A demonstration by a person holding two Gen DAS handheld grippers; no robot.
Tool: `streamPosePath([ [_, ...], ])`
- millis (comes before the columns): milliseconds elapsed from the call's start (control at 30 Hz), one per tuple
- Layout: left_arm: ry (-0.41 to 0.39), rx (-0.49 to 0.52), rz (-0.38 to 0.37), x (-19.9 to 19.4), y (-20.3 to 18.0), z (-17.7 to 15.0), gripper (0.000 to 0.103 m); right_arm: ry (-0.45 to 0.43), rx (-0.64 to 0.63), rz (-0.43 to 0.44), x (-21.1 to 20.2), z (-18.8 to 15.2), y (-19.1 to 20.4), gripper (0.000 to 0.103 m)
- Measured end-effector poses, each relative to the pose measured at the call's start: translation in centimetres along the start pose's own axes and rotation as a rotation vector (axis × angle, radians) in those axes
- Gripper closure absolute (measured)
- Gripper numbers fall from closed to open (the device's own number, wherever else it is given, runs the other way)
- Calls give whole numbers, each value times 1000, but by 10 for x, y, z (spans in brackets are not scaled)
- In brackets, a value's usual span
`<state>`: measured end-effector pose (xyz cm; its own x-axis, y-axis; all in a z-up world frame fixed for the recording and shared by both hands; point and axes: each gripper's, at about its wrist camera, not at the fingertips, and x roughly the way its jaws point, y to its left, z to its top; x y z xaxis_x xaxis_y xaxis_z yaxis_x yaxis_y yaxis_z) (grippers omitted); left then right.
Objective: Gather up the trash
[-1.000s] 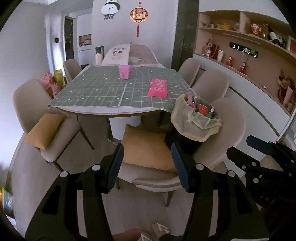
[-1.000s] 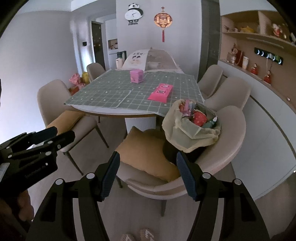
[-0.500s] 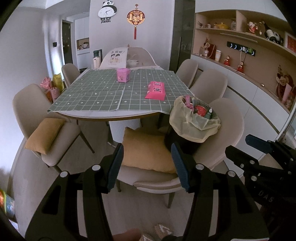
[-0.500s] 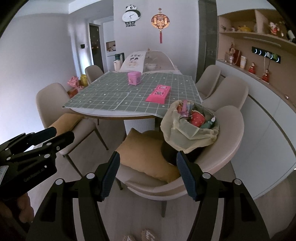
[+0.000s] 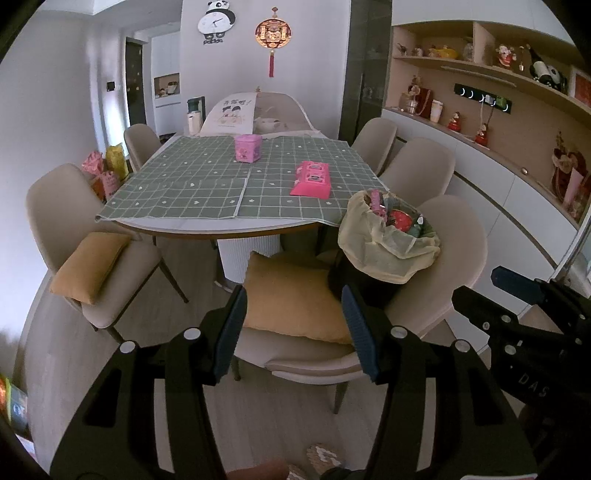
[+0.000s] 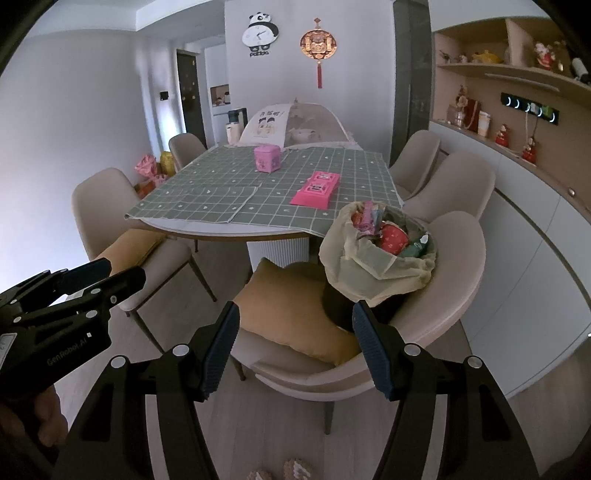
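While one bin (image 5: 389,236) brims, two pink boxes (image 5: 312,179) lie

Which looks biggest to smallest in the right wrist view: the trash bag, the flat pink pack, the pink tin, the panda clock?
1. trash bag
2. flat pink pack
3. and 4. pink tin and panda clock: too alike, and the clock is farther away.

Five chairs (image 5: 436,236), two cushions (image 5: 291,295), two pink boxes (image 5: 312,179), one bin (image 5: 388,240)
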<state>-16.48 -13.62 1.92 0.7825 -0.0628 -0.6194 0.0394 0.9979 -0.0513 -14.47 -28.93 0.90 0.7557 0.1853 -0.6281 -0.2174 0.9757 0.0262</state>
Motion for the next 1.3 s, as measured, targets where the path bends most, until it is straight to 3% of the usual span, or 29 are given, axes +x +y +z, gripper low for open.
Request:
streamPosePath([
  [1300, 3, 13, -15, 3, -12, 0, 52, -5, 32, -9, -4, -2, -9, 43],
])
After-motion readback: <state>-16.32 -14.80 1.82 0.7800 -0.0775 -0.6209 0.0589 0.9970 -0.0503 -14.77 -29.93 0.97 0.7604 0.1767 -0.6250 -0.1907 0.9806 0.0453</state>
